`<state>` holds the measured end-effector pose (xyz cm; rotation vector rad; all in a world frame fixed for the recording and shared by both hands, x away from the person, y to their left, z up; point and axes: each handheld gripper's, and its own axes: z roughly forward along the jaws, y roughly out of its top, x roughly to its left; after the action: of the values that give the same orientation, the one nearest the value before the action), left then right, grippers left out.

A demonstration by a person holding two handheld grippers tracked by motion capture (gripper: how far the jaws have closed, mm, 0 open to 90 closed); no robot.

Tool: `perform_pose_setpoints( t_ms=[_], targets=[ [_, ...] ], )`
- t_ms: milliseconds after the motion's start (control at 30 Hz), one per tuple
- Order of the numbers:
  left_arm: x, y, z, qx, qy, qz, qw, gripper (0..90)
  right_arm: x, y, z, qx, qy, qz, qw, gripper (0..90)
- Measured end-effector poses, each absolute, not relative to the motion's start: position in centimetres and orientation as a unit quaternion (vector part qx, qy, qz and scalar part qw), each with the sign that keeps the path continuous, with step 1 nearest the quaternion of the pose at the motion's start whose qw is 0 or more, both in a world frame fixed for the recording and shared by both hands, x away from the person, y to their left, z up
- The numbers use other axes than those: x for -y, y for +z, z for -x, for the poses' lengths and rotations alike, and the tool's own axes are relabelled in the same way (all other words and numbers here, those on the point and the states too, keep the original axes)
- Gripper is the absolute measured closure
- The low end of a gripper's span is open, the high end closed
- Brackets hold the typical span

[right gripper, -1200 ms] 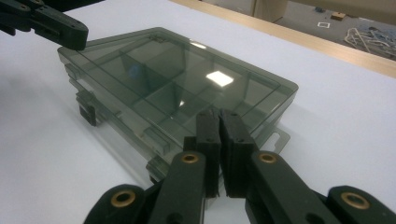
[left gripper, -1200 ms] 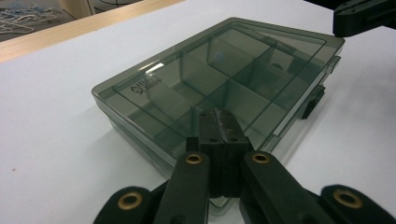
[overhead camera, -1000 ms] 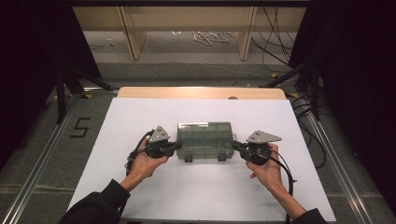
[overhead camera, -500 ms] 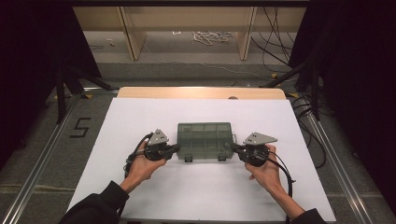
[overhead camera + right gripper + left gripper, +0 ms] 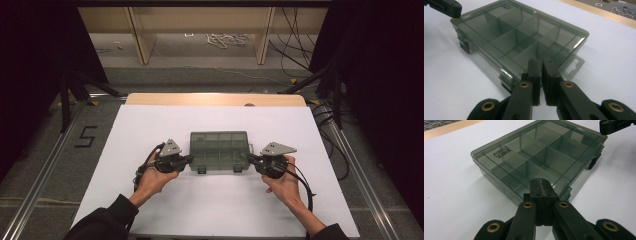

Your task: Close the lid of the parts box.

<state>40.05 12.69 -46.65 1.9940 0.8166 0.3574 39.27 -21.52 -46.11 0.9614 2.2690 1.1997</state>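
A white table [image 5: 210, 205] carries a smoky divided box [image 5: 219, 150] lying flat at its middle, lid down. The left gripper [image 5: 186, 159] sits at the box's near-left corner and the right gripper [image 5: 250, 158] at its near-right corner, likely flanking it to steady or work the front latches. Both are clenched on nothing, the right with a sliver of gap.

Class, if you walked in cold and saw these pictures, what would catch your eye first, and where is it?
First, the smoky clear compartment box, lid down, lying mid-table on the white tabletop. Next, the left gripper and right gripper, jaws together, flanking its near corners. Beyond the table, a white rope coil lies on the floor.
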Motion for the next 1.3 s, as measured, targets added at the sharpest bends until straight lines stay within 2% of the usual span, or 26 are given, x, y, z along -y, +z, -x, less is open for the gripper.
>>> perform_pose_setpoints(
  t_ms=[133,300,567,767,1000,1200,1300],
  targets=[
    [-12.6,-46.7,-40.0,-0.331,0.151,-0.807,0.465,89.8,21.6,-45.9,-39.3,-0.804,0.435,-0.352,0.2,80.6],
    [-12.5,-46.4,-39.7,-0.338,0.146,-0.802,0.472,88.0,21.7,-45.5,-39.1,-0.791,0.448,-0.36,0.209,63.6],
    [-12.7,-46.0,-39.6,-0.334,0.151,-0.795,0.484,83.9,21.1,-44.7,-38.6,-0.772,0.473,-0.366,0.215,48.6],
    [-12.9,-45.6,-39.5,-0.342,0.149,-0.787,0.492,80.7,21.3,-44.3,-38.4,-0.762,0.486,-0.37,0.216,41.8],
    [-13.2,-45.0,-39.3,-0.345,0.158,-0.777,0.503,77.0,21.4,-44.1,-38.2,-0.755,0.489,-0.378,0.218,38.3],
    [-13.8,-44.3,-39.1,-0.348,0.16,-0.762,0.522,70.4,21.5,-43.9,-38.1,-0.749,0.497,-0.378,0.223,35.1],
    [-14.0,-43.8,-38.6,-0.345,0.163,-0.754,0.535,63.2,21.5,-43.8,-38.1,-0.739,0.508,-0.379,0.227,31.8]
  ],
)
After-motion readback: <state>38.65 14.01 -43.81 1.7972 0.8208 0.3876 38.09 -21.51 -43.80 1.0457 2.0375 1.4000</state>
